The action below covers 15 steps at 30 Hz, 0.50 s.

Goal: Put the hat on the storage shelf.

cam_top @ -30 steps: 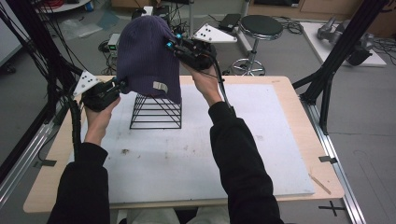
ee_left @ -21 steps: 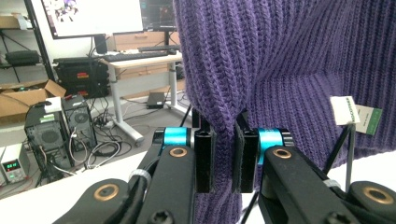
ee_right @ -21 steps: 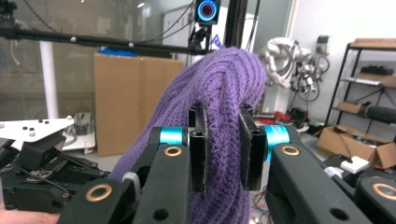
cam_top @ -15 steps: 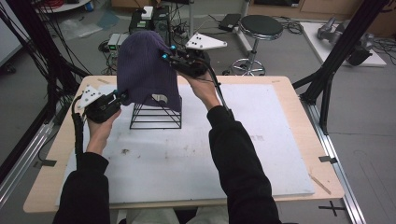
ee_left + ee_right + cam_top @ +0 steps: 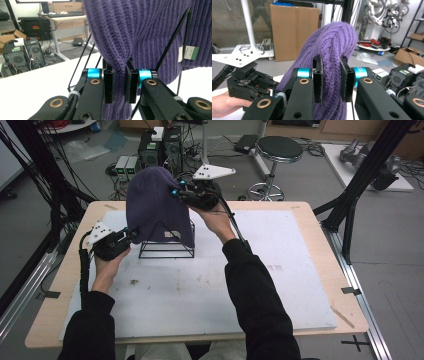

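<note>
A purple knit beanie (image 5: 154,205) hangs over a black wire pyramid stand (image 5: 167,243) at the table's back left. My left gripper (image 5: 131,235) is shut on the hat's lower left edge, and the knit (image 5: 117,50) bunches between its jaws. My right gripper (image 5: 176,189) is shut on the hat's upper right side, where a thick fold of purple knit (image 5: 332,62) sits between the pads. A white label (image 5: 172,234) shows near the hat's hem. The stand's top is hidden under the hat.
The stand rests on a white mat (image 5: 210,280) covering the wooden table (image 5: 320,245). Behind the table are computer cases (image 5: 160,145), cables and a round stool (image 5: 280,150). A black frame post (image 5: 360,185) stands at the right.
Both grippers have drawn the hat down over the wire stand, so it sits lower and covers more of the frame. The left hand dropped toward the table; the right shifted slightly left.
</note>
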### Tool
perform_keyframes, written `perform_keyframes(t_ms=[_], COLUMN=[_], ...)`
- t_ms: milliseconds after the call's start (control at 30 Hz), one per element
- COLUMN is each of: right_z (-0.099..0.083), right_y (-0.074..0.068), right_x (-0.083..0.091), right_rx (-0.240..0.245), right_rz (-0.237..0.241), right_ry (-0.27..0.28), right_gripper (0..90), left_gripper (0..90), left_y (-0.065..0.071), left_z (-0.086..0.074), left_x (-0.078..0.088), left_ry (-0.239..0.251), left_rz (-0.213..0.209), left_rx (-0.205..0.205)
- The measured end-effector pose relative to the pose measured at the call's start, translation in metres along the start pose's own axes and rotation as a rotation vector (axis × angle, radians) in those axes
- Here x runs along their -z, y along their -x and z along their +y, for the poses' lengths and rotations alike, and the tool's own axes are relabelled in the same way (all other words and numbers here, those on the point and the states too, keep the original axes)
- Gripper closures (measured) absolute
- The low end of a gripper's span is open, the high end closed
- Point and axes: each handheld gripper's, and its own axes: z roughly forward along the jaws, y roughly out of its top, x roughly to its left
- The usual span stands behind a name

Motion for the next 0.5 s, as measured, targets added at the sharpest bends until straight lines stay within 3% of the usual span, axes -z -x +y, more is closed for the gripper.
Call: perform_keyframes(t_ms=[233, 500], right_z=[-0.036, -0.050], right_y=[0.007, 0.009], right_x=[0.007, 0.003], right_rx=[-0.056, -0.049], right_rz=[-0.016, 0.009], right_ry=[-0.016, -0.027], right_gripper=[77.7, 77.6], left_gripper=[81.1, 80.8], left_y=[0.002, 0.001], left_z=[-0.012, -0.026], left_x=[-0.004, -0.008], left_ry=[-0.058, -0.104], left_rz=[-0.015, -0.013], left_rx=[-0.017, -0.019])
